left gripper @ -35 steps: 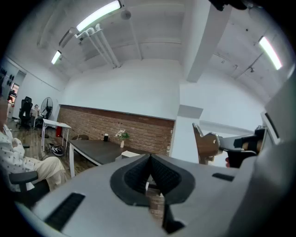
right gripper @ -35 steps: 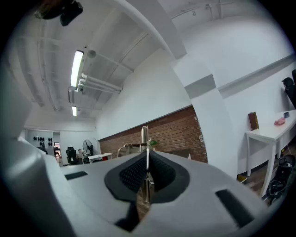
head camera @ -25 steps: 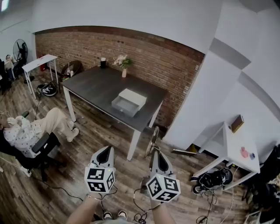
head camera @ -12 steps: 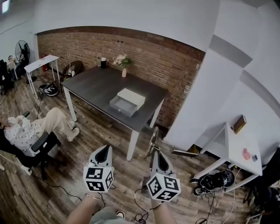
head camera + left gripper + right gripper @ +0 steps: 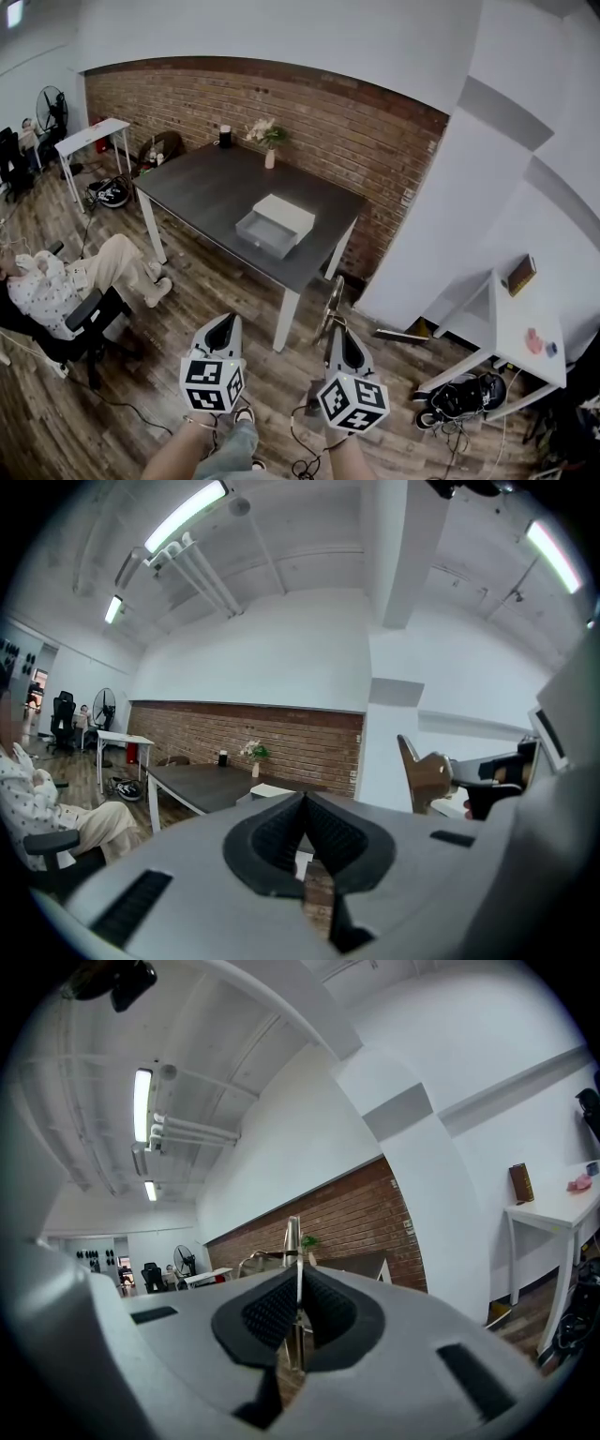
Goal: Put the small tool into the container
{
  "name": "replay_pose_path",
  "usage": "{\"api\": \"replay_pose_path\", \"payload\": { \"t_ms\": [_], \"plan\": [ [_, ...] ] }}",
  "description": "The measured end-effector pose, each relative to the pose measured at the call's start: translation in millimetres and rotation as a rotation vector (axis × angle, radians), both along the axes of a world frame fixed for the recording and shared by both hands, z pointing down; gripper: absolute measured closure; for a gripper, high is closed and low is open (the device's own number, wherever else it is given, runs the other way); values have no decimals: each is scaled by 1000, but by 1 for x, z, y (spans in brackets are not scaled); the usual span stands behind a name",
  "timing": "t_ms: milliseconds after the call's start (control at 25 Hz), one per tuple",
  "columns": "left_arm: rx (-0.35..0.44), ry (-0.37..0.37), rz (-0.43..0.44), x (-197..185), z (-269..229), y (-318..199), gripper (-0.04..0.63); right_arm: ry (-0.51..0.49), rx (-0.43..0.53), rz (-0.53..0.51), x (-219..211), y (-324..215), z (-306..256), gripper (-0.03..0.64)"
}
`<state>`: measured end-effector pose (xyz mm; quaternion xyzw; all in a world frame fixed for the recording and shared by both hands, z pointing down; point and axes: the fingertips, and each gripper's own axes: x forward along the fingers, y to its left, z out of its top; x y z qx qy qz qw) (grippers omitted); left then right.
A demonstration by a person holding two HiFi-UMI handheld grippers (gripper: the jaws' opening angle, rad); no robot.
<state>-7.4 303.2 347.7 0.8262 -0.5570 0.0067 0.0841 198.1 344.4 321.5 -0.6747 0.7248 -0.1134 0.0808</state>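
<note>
Standing view, wooden floor [image 5: 187, 314]. The open floor strip between the person's feet and the dark table [image 5: 202, 183] was bare except for cables near the feet. The table's near corner and its white leg [image 5: 288, 319] pointed toward the grippers. The table's far edge sat close to the brick wall [image 5: 366, 131]. A white wall [image 5: 441, 225] closed off the right side, just past the table's right end. On the left, a seated person [image 5: 56, 281] in a chair took up floor space, well apart from the table leg. On the right stood a white side table [image 5: 511, 328] with a book [image 5: 521, 274] on it and shoes [image 5: 459, 398] under it.

The container [image 5: 275, 223], a white box with its drawer pulled open, sat on the table near the front edge. A vase of flowers [image 5: 269, 142] and a dark cup [image 5: 225, 136] stood at the far edge, well apart from it.

The left gripper [image 5: 225, 321] had its jaws pressed together with nothing between them. The right gripper [image 5: 336, 326] had its jaws clamped on the small tool [image 5: 329, 298]. The tool was held over the floor, short of the table and well apart from the container. It was thin and flat: edge-on in the right gripper view it was a narrow metallic strip, and side-on in the left gripper view it was a brown, pointed shape. It stuck out past the jaw tips.
</note>
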Motion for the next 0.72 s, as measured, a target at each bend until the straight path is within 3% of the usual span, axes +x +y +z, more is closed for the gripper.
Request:
{"api": "replay_pose_path", "payload": {
  "t_ms": [720],
  "plan": [
    [17, 32, 17, -10, -11, -197, 591, 14, 15, -2, -15, -192, -17, 612]
  ]
}}
